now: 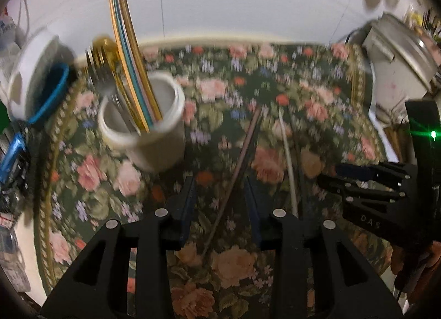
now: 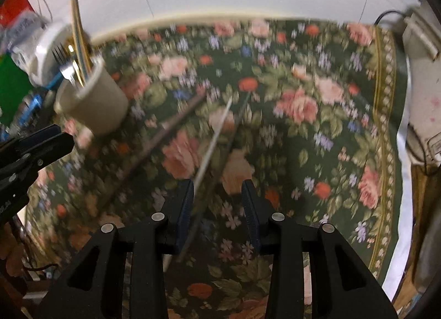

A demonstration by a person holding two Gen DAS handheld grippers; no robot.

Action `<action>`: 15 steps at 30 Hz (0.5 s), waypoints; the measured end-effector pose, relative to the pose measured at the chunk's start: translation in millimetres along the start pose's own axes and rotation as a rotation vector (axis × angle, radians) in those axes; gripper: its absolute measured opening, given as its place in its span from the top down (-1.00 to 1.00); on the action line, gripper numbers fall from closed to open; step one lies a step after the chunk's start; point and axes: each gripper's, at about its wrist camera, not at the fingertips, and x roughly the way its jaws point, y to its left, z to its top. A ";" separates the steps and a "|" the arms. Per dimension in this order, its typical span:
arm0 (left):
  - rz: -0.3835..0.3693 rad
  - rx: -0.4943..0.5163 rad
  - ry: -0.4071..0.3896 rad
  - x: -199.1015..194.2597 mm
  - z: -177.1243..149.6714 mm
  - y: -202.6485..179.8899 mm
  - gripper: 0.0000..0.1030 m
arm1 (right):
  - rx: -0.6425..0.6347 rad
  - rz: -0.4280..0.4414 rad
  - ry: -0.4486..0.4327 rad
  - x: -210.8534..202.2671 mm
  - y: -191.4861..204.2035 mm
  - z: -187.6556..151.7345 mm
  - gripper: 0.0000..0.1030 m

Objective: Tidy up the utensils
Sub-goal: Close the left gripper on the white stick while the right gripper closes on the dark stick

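Landmark: the cream cup [image 1: 146,123] is used as the reference for everything; it's standing on the floral cloth [image 1: 317,76] and already stuffed with forks and long coloured sticks, so it's presumably where loose utensils get collected.

Brown stick [image 1: 234,178]: lying flat on the cloth to the right of the cup, tip pointed roughly back toward it, not yet picked up.

White stick [image 1: 288,164]: laid just beside the brown one, further from the cup, with a darker one close alongside it. Everything's motion-blurred, so exact touching can't be told.

Left gripper [image 1: 220,206]: jaws spread wide, nothing held; the brown stick is framed between the fingers, probably lined up for a grab.

Right gripper [image 2: 217,208]: also held open and empty, straddling the white stick [image 2: 213,142] and the dark one, further right of the cup [image 2: 91,104].

Second white cup [image 1: 30,79]: parked behind the cream one, away from the sticks.

Progress guess: partly done, three sticks left on the cloth.
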 end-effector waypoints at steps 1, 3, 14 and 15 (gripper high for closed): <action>0.003 0.000 0.016 5.7 -4.8 0.3 0.32 | -0.002 -0.002 0.014 6.6 0.2 -1.5 0.36; 0.010 0.001 0.046 16.0 -12.9 0.4 0.32 | -0.003 -0.004 0.034 17.5 1.1 -4.2 0.36; 0.022 0.023 0.090 29.2 -28.4 -4.4 0.32 | 0.033 -0.006 0.022 39.0 4.0 0.2 0.41; 0.019 0.023 0.090 30.0 -27.9 -5.3 0.32 | 0.043 -0.025 0.022 39.3 1.0 1.8 0.61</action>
